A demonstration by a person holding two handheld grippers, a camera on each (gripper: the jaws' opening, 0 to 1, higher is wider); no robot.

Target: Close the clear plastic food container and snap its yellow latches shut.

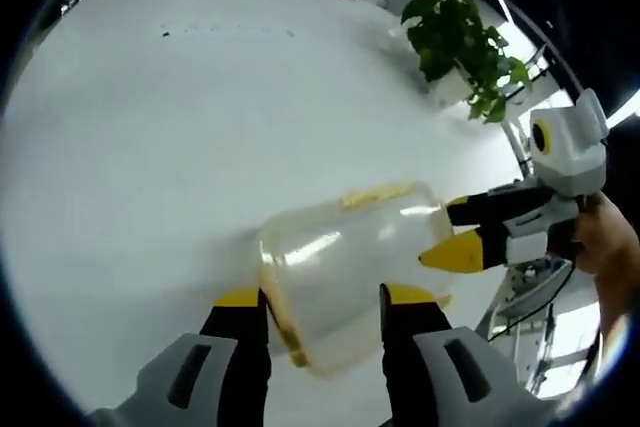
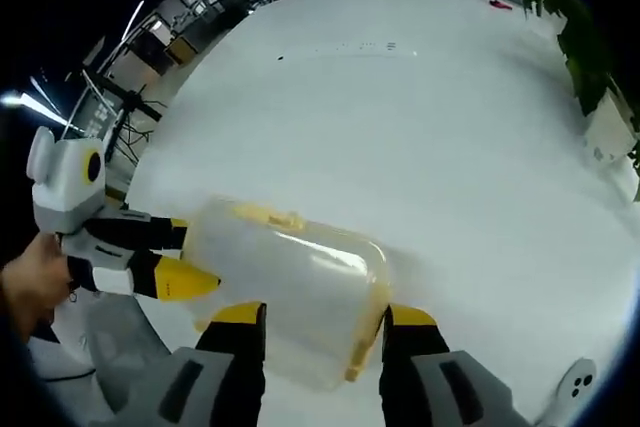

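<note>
A clear plastic food container [image 1: 345, 282] with yellow trim is seen lifted above a large white table [image 1: 180, 127], held from two opposite sides. In the left gripper view, the left gripper [image 1: 322, 299] is set around the container's near end, one jaw on each side of it and pressed against its walls. The right gripper [image 1: 455, 237] is seen reaching in from the right of the container, its yellow tips at the container's far end; a hand [image 1: 610, 247] is seen behind it.

In the right gripper view, the container [image 2: 290, 282] is seen between the right gripper's [image 2: 325, 322] jaws, which are closed against its sides, a yellow latch [image 2: 365, 332] lying along the edge next to one jaw. The left gripper [image 2: 185, 262] comes in from the left of the container, with a hand [image 2: 30, 282] behind it.

The table [image 2: 420, 127] is a broad, bare white surface around the container. Beyond the container, at the table's far edge, a leafy green plant [image 1: 462, 47] in a white pot [image 1: 450, 87] is seen. Past the table, office desks and furniture [image 2: 190, 17] are visible, blurred and dark.
</note>
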